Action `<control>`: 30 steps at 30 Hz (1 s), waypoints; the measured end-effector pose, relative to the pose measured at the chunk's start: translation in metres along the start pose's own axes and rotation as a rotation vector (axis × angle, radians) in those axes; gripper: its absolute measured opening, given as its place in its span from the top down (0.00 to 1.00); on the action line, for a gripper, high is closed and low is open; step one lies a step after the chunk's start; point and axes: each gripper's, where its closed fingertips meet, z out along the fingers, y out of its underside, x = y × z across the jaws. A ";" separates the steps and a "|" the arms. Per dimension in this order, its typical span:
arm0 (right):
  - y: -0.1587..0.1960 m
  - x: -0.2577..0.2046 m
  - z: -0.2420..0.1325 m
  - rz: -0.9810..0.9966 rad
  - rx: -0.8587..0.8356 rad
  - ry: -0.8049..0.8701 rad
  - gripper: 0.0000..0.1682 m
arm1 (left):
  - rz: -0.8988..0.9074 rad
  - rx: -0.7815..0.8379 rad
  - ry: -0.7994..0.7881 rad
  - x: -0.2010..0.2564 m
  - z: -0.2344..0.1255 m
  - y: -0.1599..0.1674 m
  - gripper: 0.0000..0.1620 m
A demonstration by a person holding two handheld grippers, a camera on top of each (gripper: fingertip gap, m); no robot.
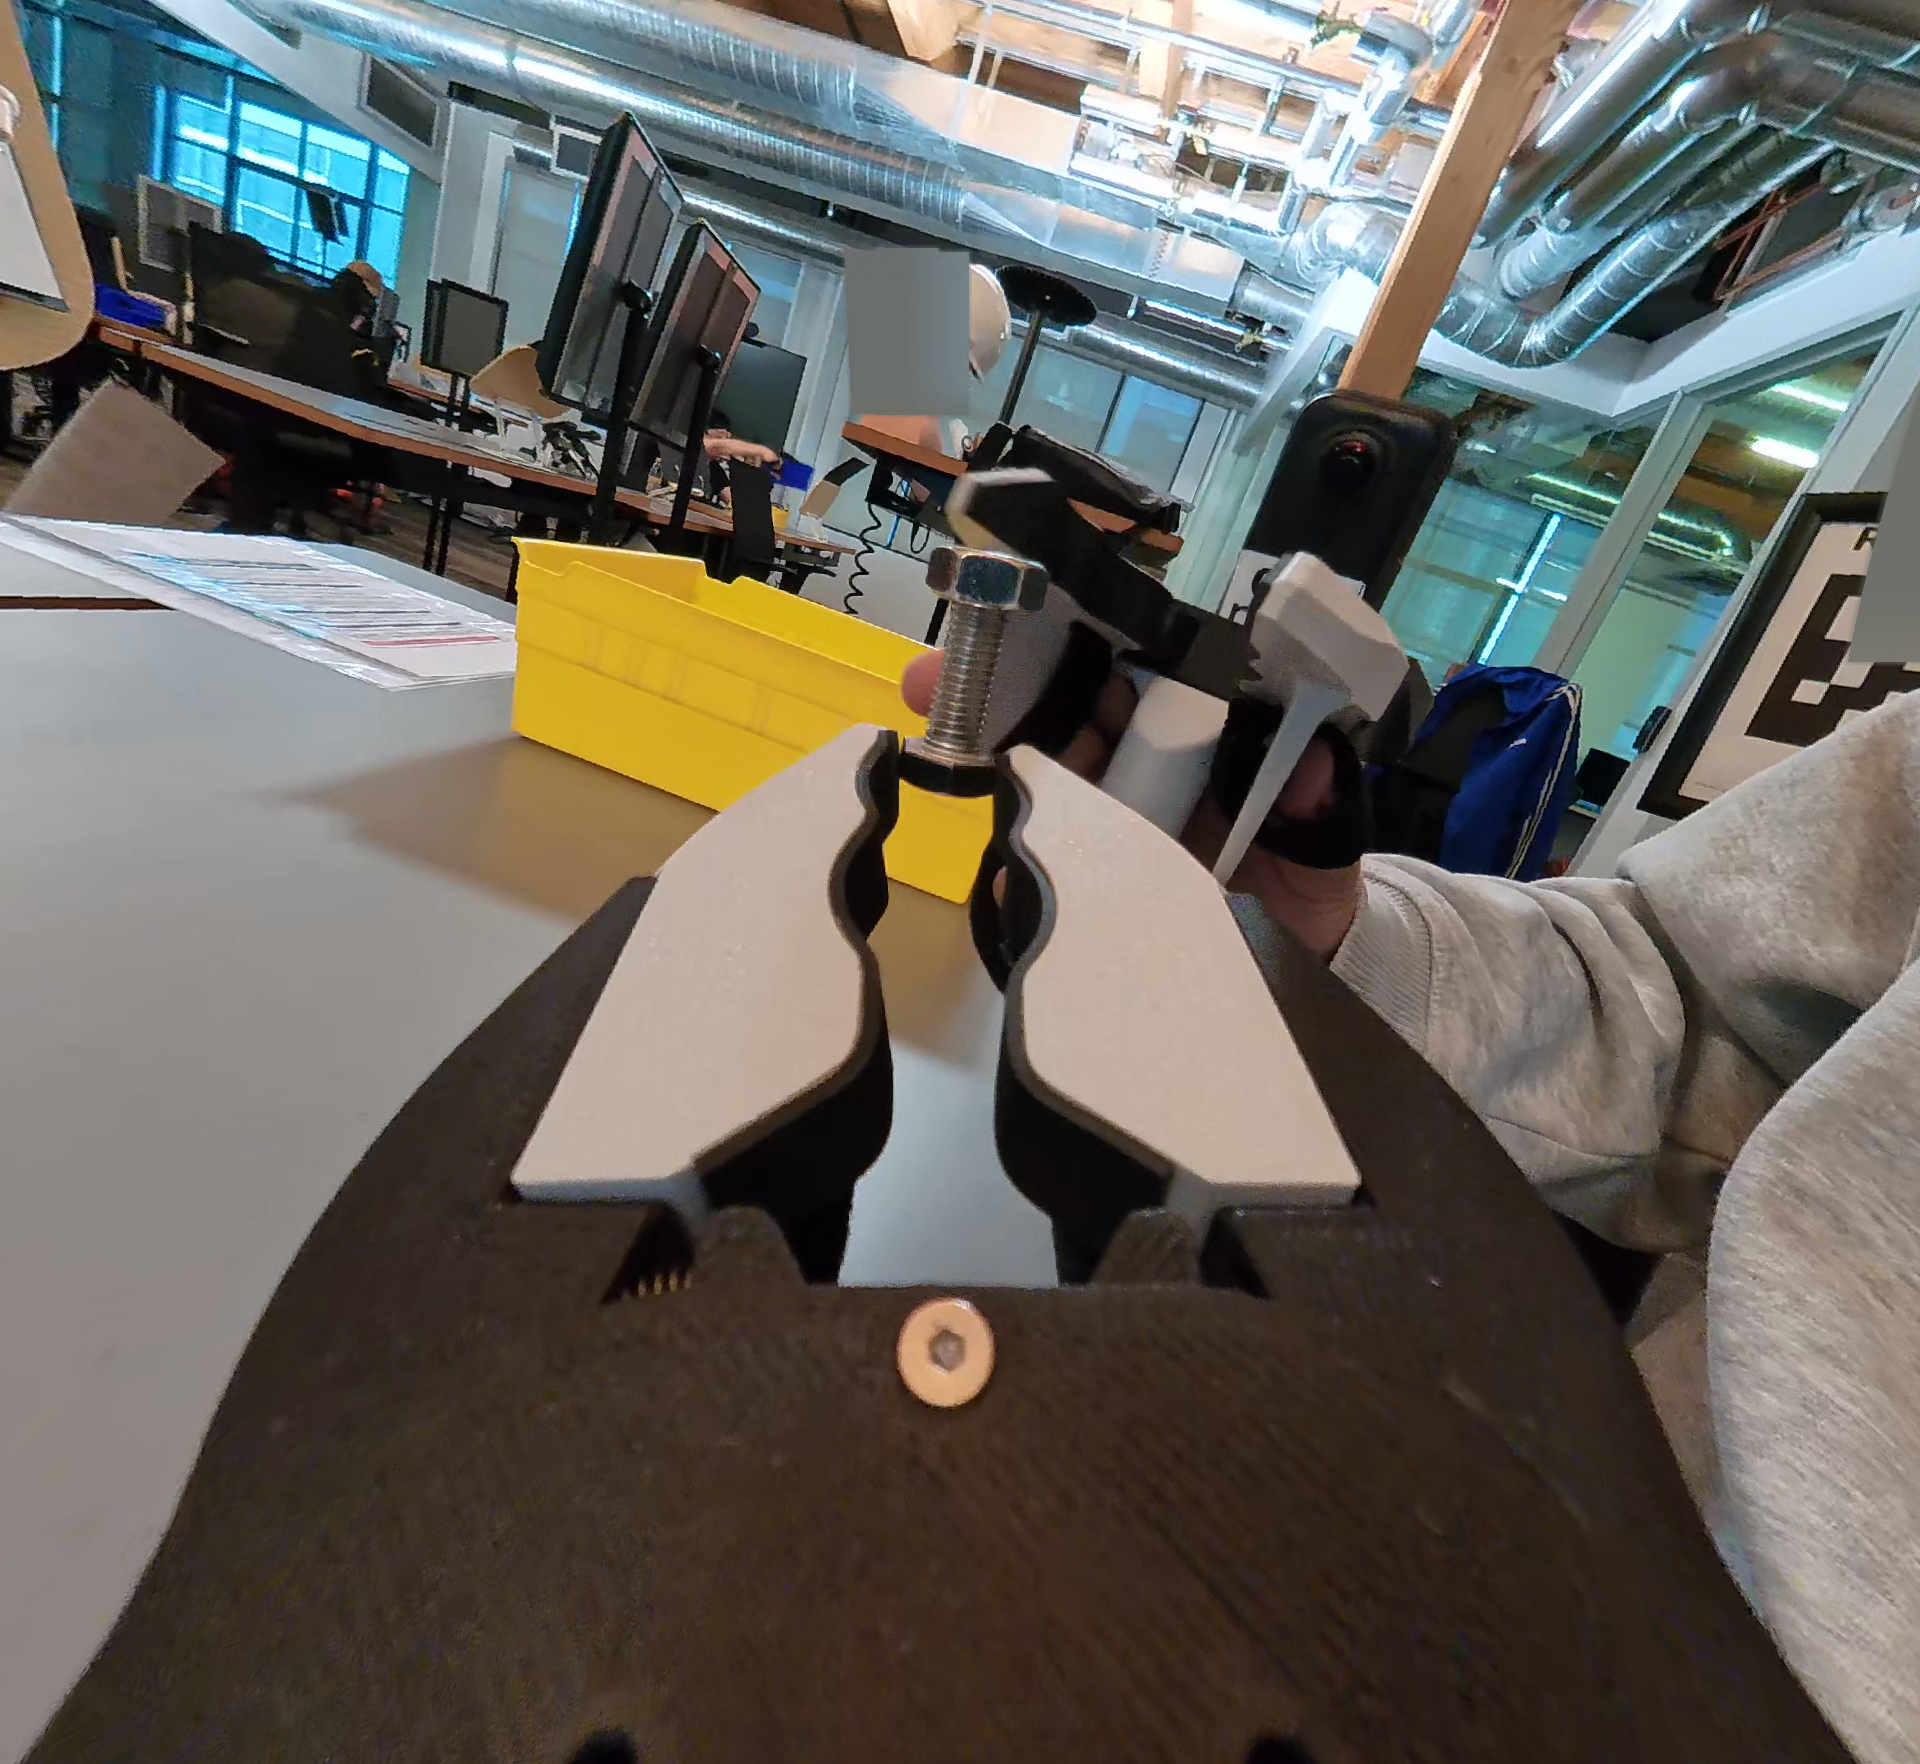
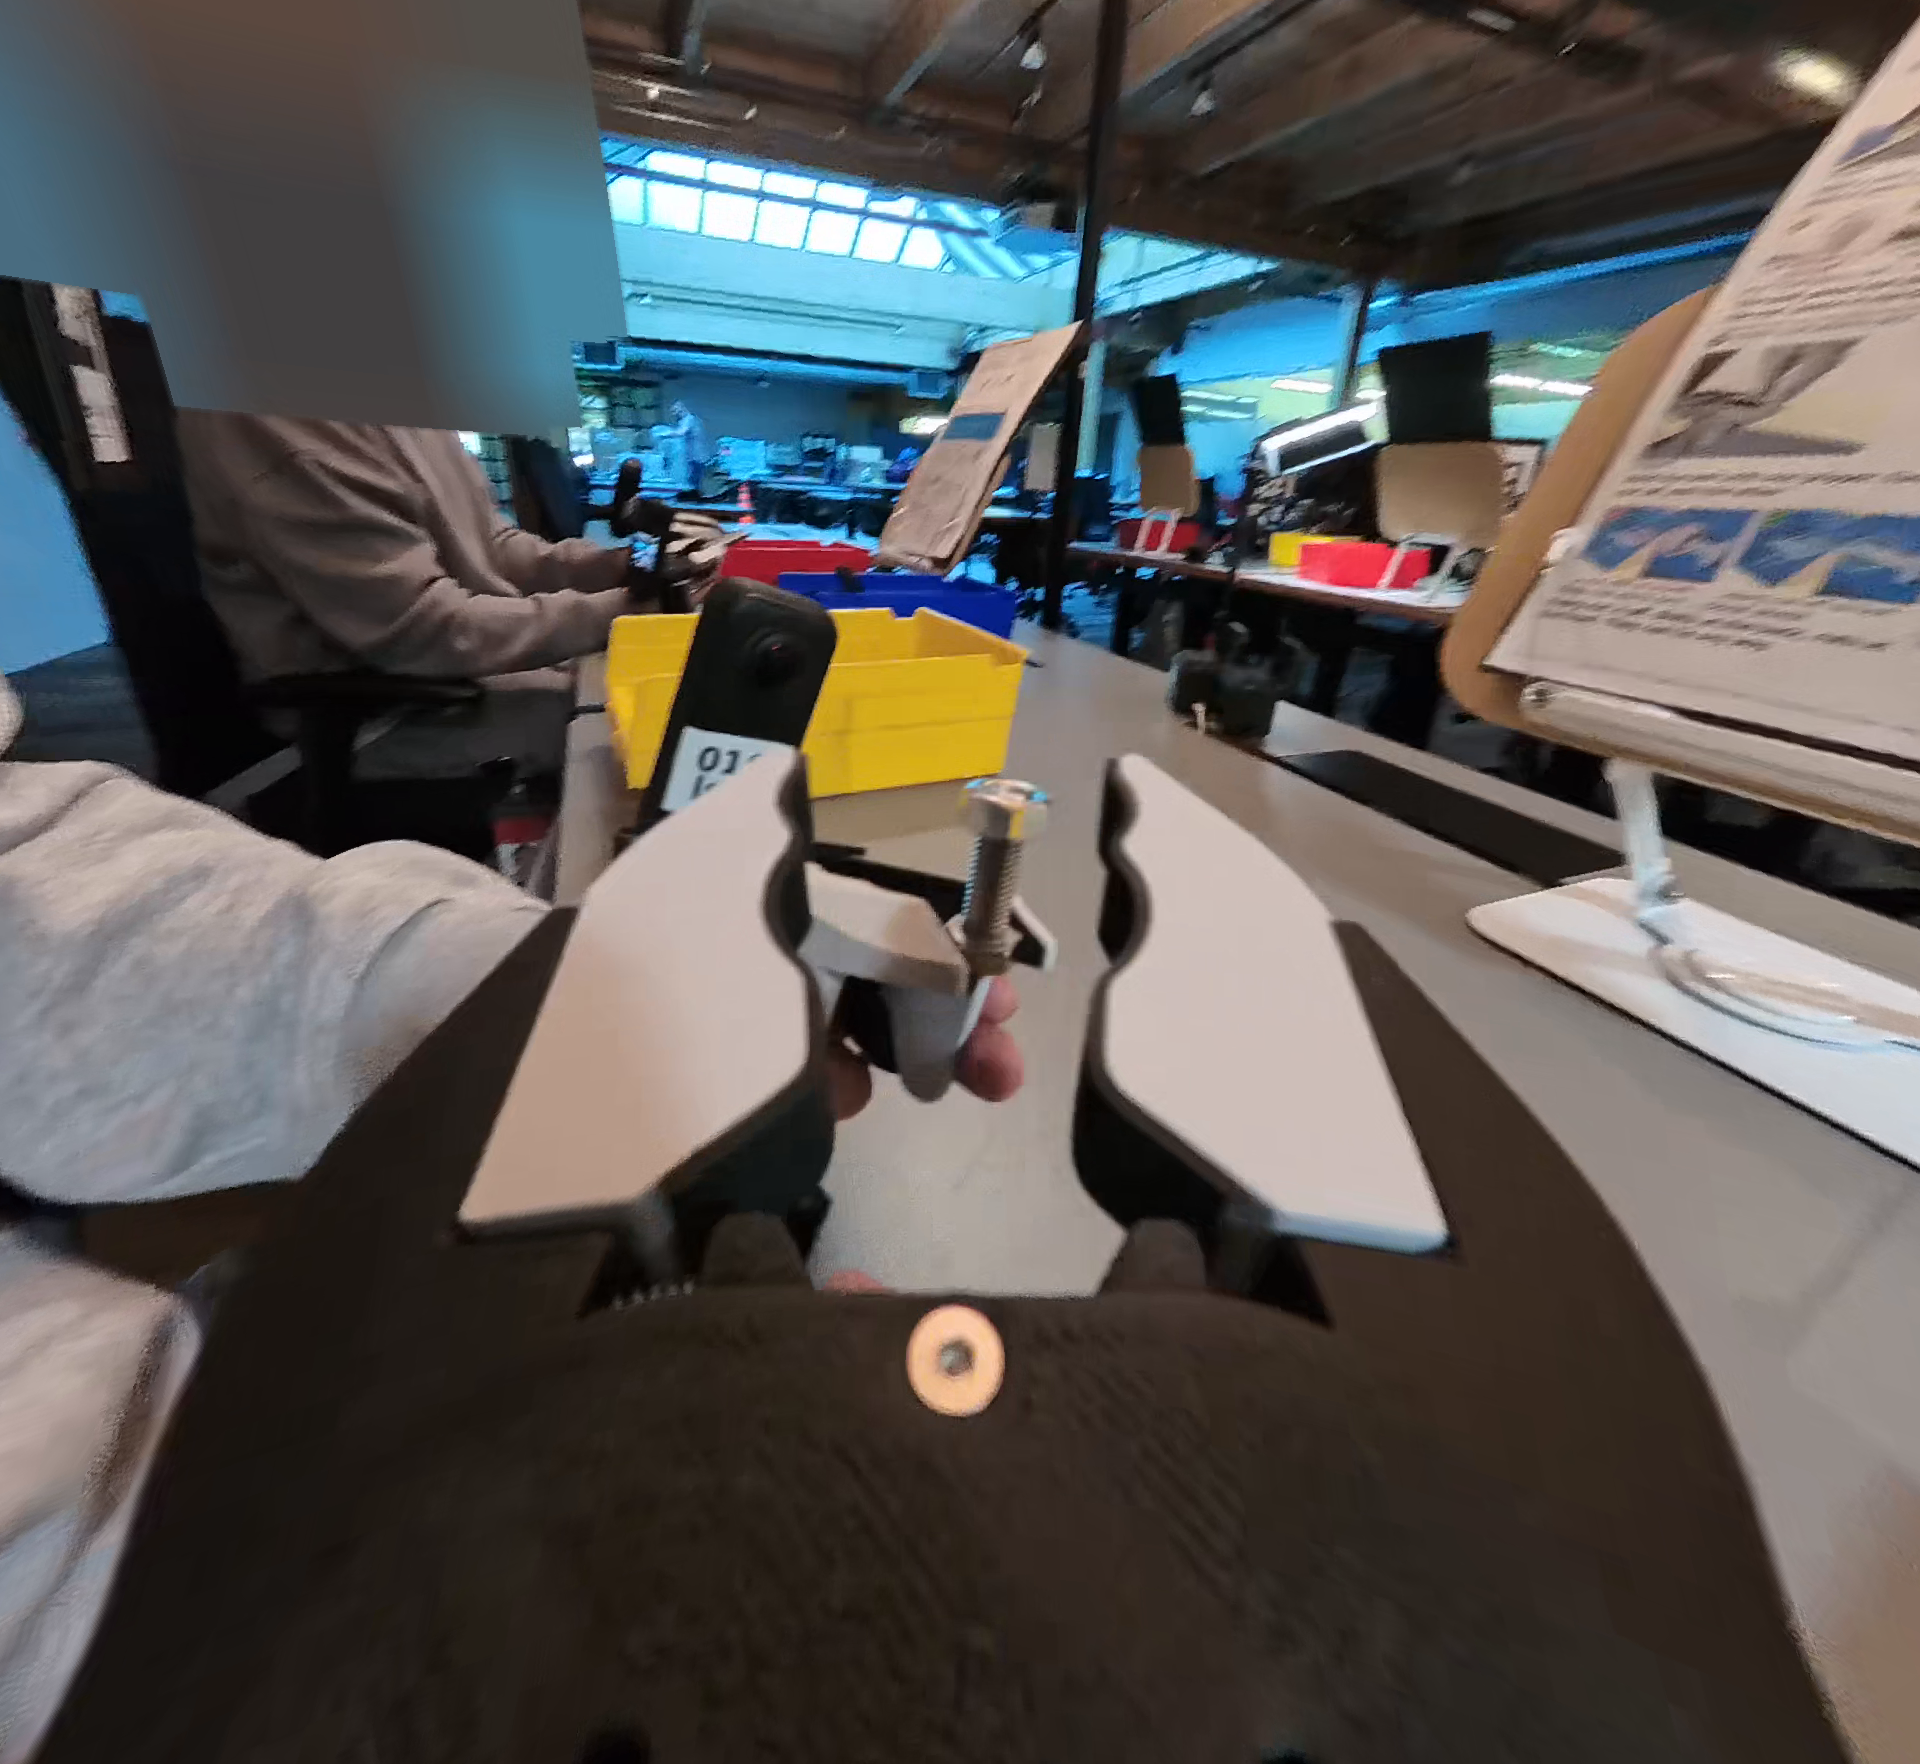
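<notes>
Steel hex bolt [image 1: 961, 665] stands clamped in our left tool [image 1: 943, 764] at centre frame; our right tool [image 2: 956, 815] gapes around it.

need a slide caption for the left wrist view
Left gripper shut on an upright hex bolt, yellow bin behind on the grey table.

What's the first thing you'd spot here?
A shiny bolt standing upright, its lower end pinched in the left tongs. The right tongs gape open around it without touching. Behind sits a bright yellow bin on the grey table.
</notes>
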 end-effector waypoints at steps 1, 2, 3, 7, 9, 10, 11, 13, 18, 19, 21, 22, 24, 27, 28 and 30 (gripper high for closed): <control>0.001 0.002 0.001 -0.006 0.001 0.014 0.64 | 0.001 -0.002 0.002 0.000 0.000 0.000 0.89; 0.003 0.002 0.001 -0.003 -0.011 0.008 0.64 | 0.002 -0.003 0.001 0.000 0.000 0.001 0.89; 0.006 -0.002 0.002 0.007 -0.029 -0.017 0.66 | 0.001 -0.003 -0.001 0.000 0.000 0.000 0.89; 0.008 -0.016 -0.001 0.056 -0.062 -0.118 0.93 | -0.007 0.006 -0.012 -0.003 -0.001 -0.002 0.89; 0.008 -0.012 -0.001 0.063 -0.073 -0.092 0.90 | -0.007 0.008 -0.013 -0.004 -0.001 -0.002 0.89; 0.006 -0.008 -0.001 0.050 -0.056 -0.068 0.84 | -0.007 0.006 -0.012 -0.003 -0.001 -0.002 0.89; 0.004 -0.003 -0.001 0.036 -0.028 -0.035 0.77 | -0.007 0.004 -0.010 -0.003 -0.001 -0.001 0.89; 0.000 0.005 -0.001 0.010 0.012 0.018 0.64 | -0.004 -0.001 -0.006 -0.002 0.000 0.000 0.89; 0.010 -0.009 0.002 0.042 -0.051 -0.063 0.76 | -0.003 -0.002 -0.011 -0.003 0.000 0.000 0.90; 0.008 -0.014 0.001 0.039 -0.047 -0.090 0.84 | -0.008 0.004 -0.016 -0.004 -0.001 -0.001 0.89; 0.006 -0.014 0.000 0.034 -0.056 -0.092 0.88 | -0.011 0.007 -0.017 -0.004 -0.001 -0.002 0.89; 0.006 -0.012 0.000 0.024 -0.052 -0.073 0.86 | -0.009 0.006 -0.017 -0.004 -0.001 -0.002 0.89; 0.003 -0.004 0.000 0.008 -0.021 -0.025 0.75 | -0.008 0.002 -0.013 -0.003 0.000 -0.001 0.90; 0.005 0.001 0.003 0.004 -0.011 0.012 0.61 | -0.004 -0.005 -0.008 -0.002 0.001 0.001 0.89; 0.008 -0.002 0.003 0.010 -0.026 -0.011 0.64 | -0.002 -0.005 -0.010 -0.002 0.001 0.001 0.89; 0.008 -0.009 0.003 0.028 -0.040 -0.051 0.73 | -0.004 -0.006 -0.015 -0.003 0.000 0.001 0.90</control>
